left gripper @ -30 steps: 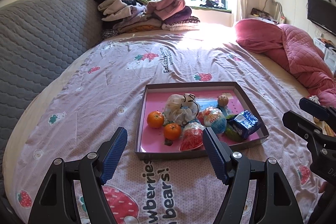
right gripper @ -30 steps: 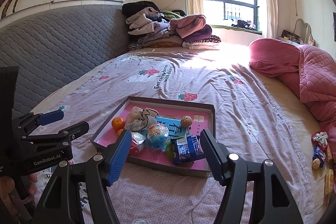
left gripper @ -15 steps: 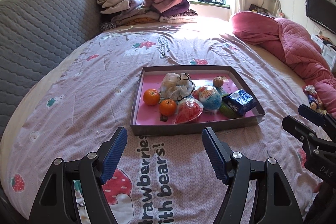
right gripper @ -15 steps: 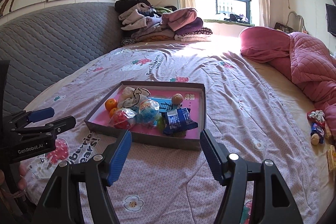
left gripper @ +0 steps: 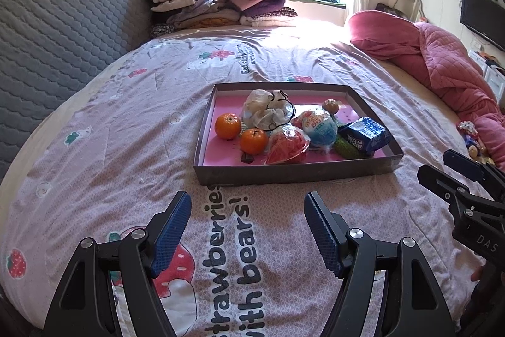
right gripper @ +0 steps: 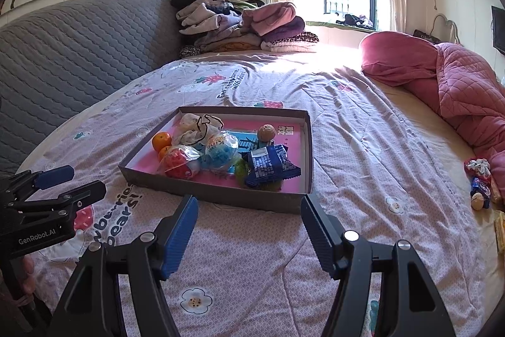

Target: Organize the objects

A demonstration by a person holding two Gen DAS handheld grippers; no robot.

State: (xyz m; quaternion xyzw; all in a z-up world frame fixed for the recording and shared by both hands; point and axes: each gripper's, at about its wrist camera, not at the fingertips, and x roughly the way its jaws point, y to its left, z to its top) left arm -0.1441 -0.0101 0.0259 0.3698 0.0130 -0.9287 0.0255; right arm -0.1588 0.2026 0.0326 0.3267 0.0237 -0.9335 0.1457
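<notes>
Left wrist view: "strawberries with bears!" is read on the bed [left gripper: 94, 122]; the tray [left gripper: 284, 171] of snacks lies at twelve o'clock. Both left tongs [left gripper: 247, 206] and right tongs [right gripper: 249, 210] are held wide, empty.

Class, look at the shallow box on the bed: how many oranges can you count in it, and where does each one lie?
2. One orange lies near the box's left wall; the second orange sits just nearer the camera, beside the red-filled bag. More could be hidden under the bags.
</notes>
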